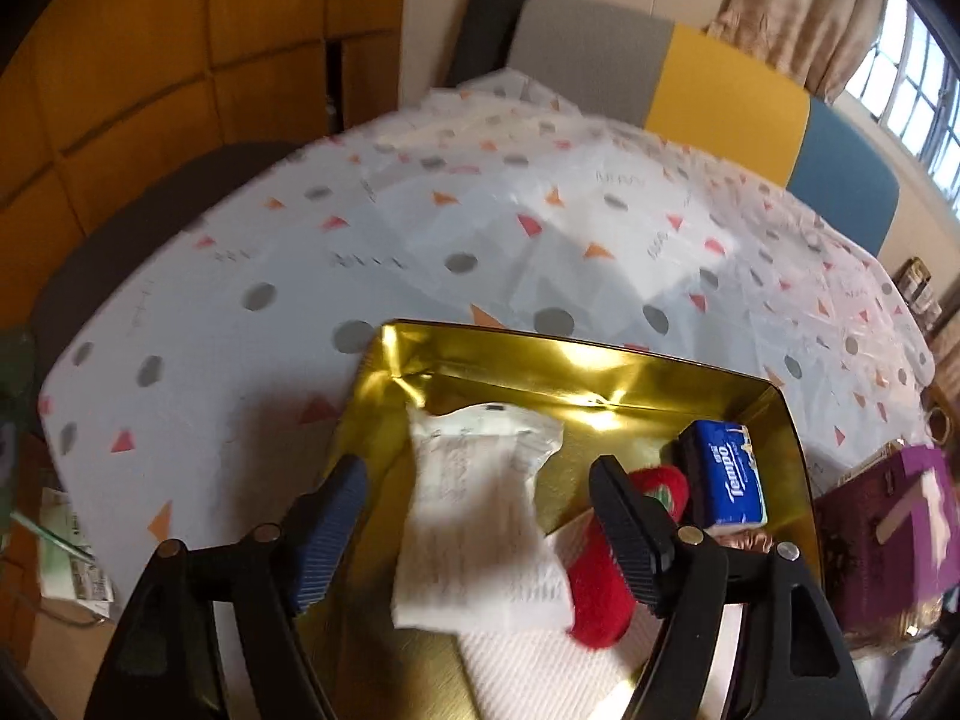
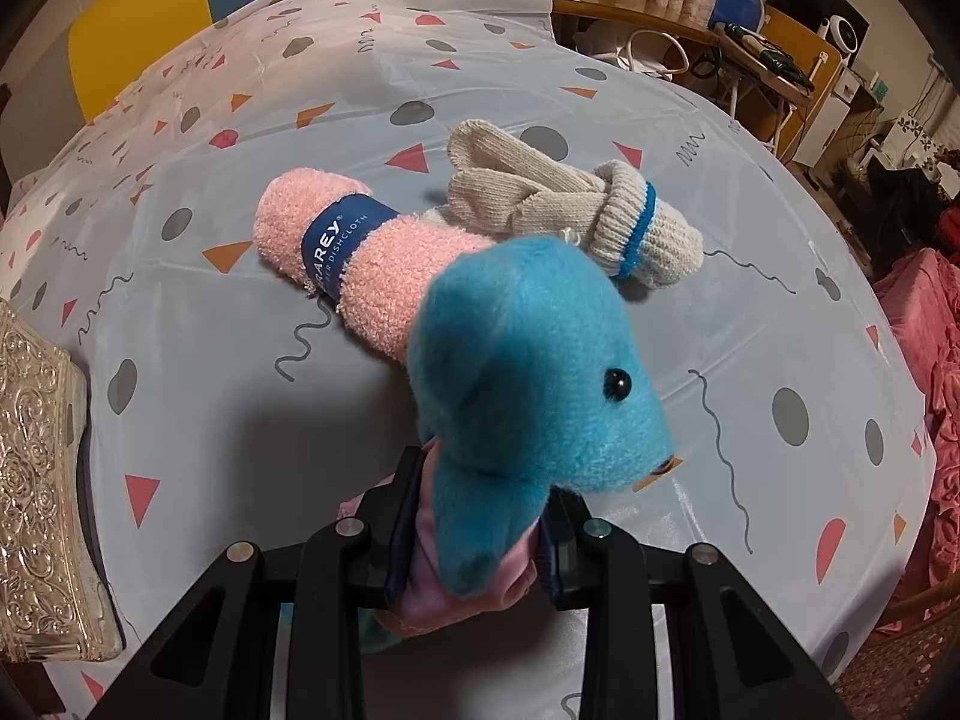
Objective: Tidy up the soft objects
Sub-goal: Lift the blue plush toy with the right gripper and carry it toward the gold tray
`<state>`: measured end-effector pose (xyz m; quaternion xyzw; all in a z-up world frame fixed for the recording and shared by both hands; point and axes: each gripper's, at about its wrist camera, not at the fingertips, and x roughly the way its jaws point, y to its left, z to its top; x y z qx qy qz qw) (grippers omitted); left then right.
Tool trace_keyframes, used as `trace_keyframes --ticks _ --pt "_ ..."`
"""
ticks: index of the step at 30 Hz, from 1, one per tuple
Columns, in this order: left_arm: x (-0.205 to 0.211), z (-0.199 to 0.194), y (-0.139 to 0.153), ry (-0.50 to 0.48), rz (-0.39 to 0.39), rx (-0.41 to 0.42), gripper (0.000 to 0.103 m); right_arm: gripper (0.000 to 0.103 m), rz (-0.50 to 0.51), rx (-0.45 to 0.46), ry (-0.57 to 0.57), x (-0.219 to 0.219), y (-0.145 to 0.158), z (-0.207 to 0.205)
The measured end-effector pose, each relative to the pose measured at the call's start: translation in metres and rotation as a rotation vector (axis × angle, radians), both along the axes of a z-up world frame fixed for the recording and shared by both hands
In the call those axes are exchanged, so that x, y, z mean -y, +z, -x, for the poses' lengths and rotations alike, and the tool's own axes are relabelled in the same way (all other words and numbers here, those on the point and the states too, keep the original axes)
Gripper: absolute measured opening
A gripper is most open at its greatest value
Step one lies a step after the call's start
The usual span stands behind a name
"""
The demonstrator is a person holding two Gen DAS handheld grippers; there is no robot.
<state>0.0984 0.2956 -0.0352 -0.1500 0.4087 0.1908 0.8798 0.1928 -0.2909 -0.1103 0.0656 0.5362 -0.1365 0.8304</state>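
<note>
In the left wrist view my left gripper (image 1: 480, 510) is open above a gold tin (image 1: 600, 366). A white plastic packet (image 1: 480, 516) sits between the fingers, blurred; I cannot tell if it touches them. The tin also holds a red plush piece (image 1: 600, 594), a blue Tempo tissue pack (image 1: 729, 474) and a white cloth (image 1: 540, 672). In the right wrist view my right gripper (image 2: 480, 540) is shut on a blue plush toy (image 2: 534, 372), held above the table. Behind it lie a rolled pink dishcloth (image 2: 336, 252) and knitted beige gloves (image 2: 558, 198).
The table wears a white cloth with dots and triangles (image 1: 360, 240). A purple box (image 1: 888, 534) stands right of the tin. An embossed silver lid (image 2: 42, 480) lies at the left edge of the right wrist view. Chairs and furniture surround the table.
</note>
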Motion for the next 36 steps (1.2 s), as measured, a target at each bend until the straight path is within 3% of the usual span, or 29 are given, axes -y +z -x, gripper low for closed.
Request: trace_keyframes --ticks 7,12,27,33,36 --pt "0.029 0.059 0.003 -0.003 -0.019 0.046 0.077 0.03 -0.024 0.028 -0.014 0.004 0.005 0.002" --pt "0.056 0.078 0.005 -0.048 -0.036 0.058 0.077 0.028 -0.046 0.049 -0.021 0.007 0.01 0.005" --pt "0.095 0.086 0.01 -0.145 -0.041 0.06 0.081 0.027 -0.101 0.096 0.024 0.003 0.018 0.009" --pt "0.102 0.088 0.006 -0.172 -0.032 0.052 0.081 0.027 -0.249 0.222 0.078 0.002 0.038 0.019" --pt "0.107 0.089 0.007 -0.185 -0.035 0.051 0.081 0.027 -0.256 0.245 0.12 -0.006 0.042 0.019"
